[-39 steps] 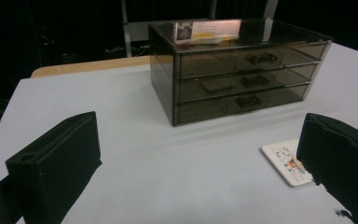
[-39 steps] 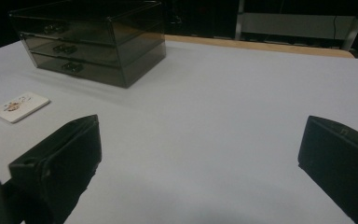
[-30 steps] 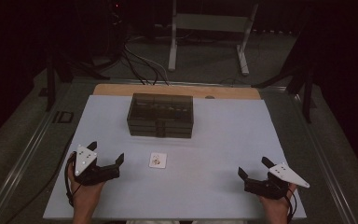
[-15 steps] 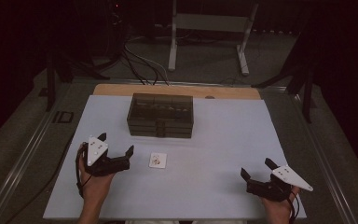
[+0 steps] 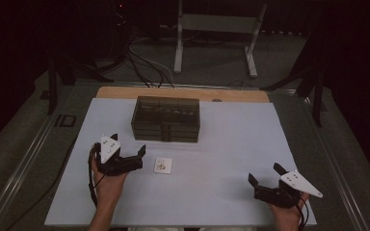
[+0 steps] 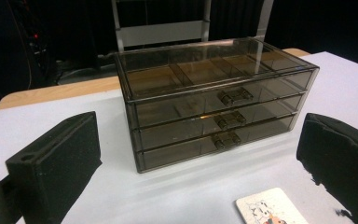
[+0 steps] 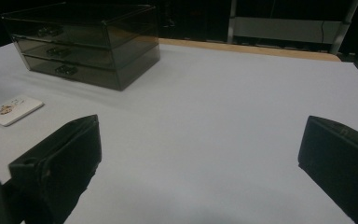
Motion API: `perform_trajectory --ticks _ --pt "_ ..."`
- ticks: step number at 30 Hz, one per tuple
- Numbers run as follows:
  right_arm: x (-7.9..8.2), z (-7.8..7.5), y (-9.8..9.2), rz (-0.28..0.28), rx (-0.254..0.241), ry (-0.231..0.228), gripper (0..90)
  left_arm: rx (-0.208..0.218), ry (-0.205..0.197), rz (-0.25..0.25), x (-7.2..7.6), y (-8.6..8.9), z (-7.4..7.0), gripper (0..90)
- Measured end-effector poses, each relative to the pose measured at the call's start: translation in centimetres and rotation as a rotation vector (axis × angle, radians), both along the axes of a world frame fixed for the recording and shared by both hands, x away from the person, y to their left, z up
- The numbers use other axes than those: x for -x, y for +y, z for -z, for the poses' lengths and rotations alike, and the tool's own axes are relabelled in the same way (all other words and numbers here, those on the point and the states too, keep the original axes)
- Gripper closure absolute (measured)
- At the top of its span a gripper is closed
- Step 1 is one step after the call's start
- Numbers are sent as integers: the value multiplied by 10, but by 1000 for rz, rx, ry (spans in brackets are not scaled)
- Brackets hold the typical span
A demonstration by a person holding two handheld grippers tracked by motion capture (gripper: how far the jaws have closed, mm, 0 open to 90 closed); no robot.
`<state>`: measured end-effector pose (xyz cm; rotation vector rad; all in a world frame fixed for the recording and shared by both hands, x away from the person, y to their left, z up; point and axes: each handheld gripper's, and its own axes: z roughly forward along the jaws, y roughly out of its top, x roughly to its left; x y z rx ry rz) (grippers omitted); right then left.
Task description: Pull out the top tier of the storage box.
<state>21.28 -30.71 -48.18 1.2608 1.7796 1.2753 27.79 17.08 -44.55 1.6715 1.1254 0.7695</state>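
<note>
A smoky see-through box with three drawers (image 5: 166, 119) stands at the back middle of the white table (image 5: 231, 144), all drawers closed. In front of it lies a small white picture card (image 5: 163, 165). My left gripper (image 5: 129, 144) is open, just left of the card and short of the box. Its view looks at the drawer box (image 6: 214, 102) between its jaws, with the card (image 6: 270, 210) low on the right. My right gripper (image 5: 265, 172) is open near the front right of the table, holding nothing. Its view has the box (image 7: 88, 42) and card (image 7: 11, 109) far to the left.
A wooden strip (image 5: 125, 92) runs along the table's far edge. Beyond it on the dark floor are cables (image 5: 139, 62) and a metal stand (image 5: 212, 24). A metal rail (image 5: 29, 159) borders the table on the left.
My left gripper has moved forward and to the right, closer to the card and the drawer box. The right gripper has drifted slightly toward the front edge.
</note>
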Motion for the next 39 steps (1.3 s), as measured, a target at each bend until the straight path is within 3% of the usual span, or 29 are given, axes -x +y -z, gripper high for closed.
perform_trajectory --ticks 15,39 --pt "1 1 1 -2 5 1 0 24 14 -9 -9 -9 3 11" --pt "3 0 2 3 2 -7 0 15 41 6 -24 -31 8 11"
